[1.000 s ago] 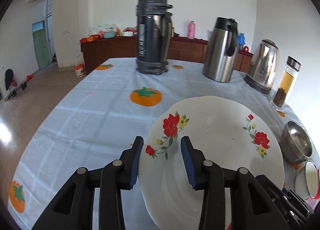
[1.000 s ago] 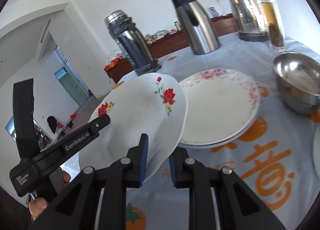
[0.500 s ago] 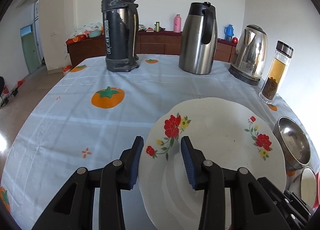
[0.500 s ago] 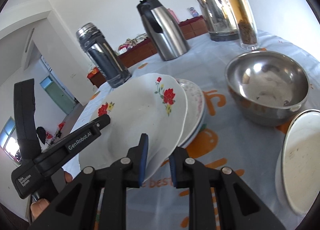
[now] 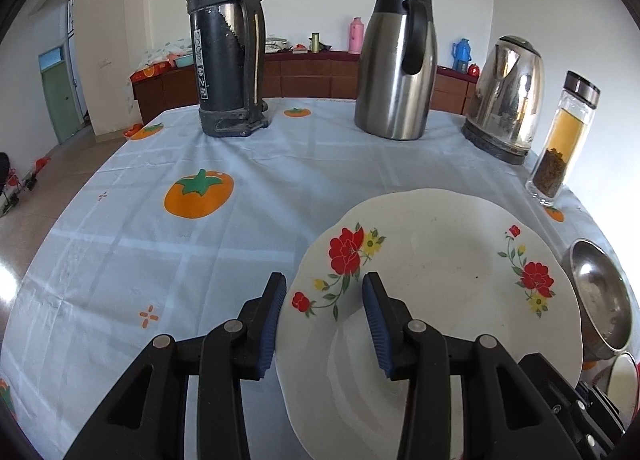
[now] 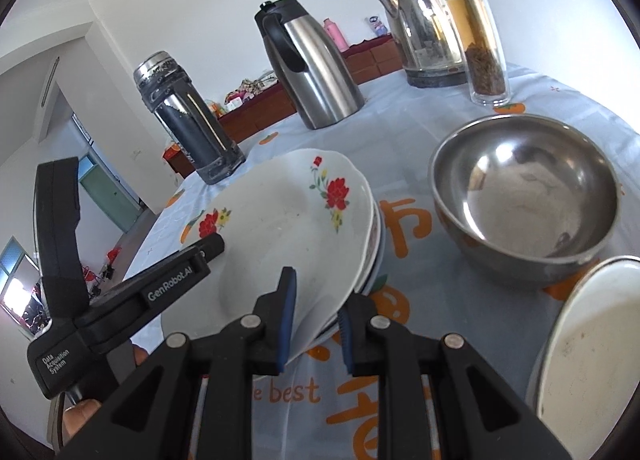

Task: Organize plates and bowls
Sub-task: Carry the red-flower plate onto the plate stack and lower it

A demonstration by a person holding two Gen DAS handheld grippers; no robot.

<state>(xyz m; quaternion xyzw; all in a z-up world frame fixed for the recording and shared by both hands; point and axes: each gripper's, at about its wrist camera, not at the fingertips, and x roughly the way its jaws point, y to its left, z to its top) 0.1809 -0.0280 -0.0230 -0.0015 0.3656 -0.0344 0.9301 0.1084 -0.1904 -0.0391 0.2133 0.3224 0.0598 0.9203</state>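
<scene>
Flowered plate (image 6: 288, 216), pinched by both the right gripper (image 6: 316, 320) and seemingly the left gripper (image 5: 324, 324), should settle squarely onto the stacked plates (image 6: 374, 248).

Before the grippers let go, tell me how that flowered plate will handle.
Probably rigid: the flowered plate keeps its shape while the left gripper and right gripper pinch only its rim. Its glossy glaze looks slippery. Likely breakable, so lower it gently onto the plates beneath.
</scene>
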